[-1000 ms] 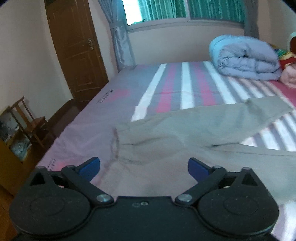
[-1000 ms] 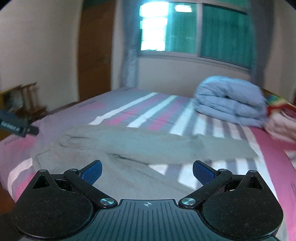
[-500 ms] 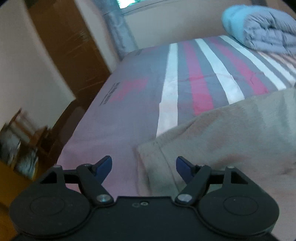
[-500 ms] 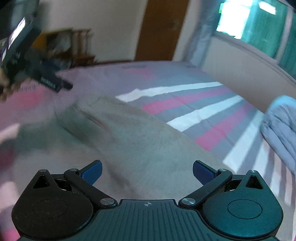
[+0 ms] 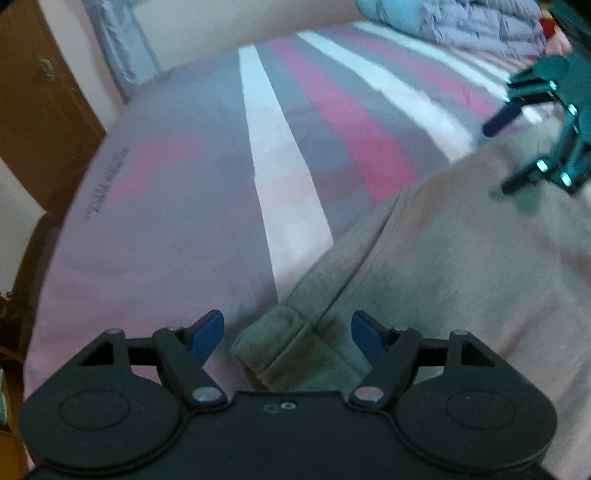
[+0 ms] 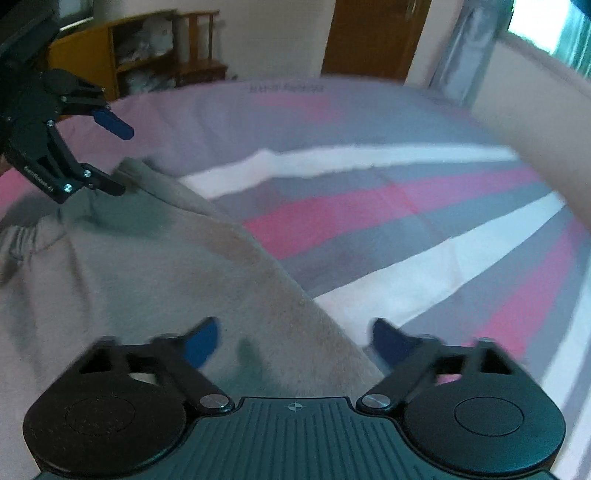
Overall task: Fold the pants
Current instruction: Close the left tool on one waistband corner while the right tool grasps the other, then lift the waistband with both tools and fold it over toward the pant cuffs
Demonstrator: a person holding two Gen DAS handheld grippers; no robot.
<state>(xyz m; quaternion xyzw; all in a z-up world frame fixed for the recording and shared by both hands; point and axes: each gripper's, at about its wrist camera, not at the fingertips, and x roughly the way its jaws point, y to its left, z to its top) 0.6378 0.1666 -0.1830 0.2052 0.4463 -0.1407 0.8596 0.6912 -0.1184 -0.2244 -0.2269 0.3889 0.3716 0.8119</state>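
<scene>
Grey-beige pants [image 5: 461,266] lie flat on the striped bed sheet [image 5: 177,206]. My left gripper [image 5: 286,336] is open, low over the bed, with the waistband corner [image 5: 273,341] between its blue pads. My right gripper [image 6: 295,341] is open, straddling the far edge of the pants [image 6: 155,280] further along. The left gripper also shows in the right wrist view [image 6: 110,158] at the waistband, and the right gripper shows in the left wrist view [image 5: 506,155], over the pants.
A folded blue quilt [image 5: 461,18] lies at the far end of the bed. A brown door [image 6: 373,37] and a wooden shelf [image 6: 122,66] stand beyond the bed's edge. A curtain [image 5: 118,62] hangs by the wall.
Both grippers have dropped down and forward to the pants. The left one now has the waistband corner between its open fingers; the right one has swung left onto the pants' far edge.
</scene>
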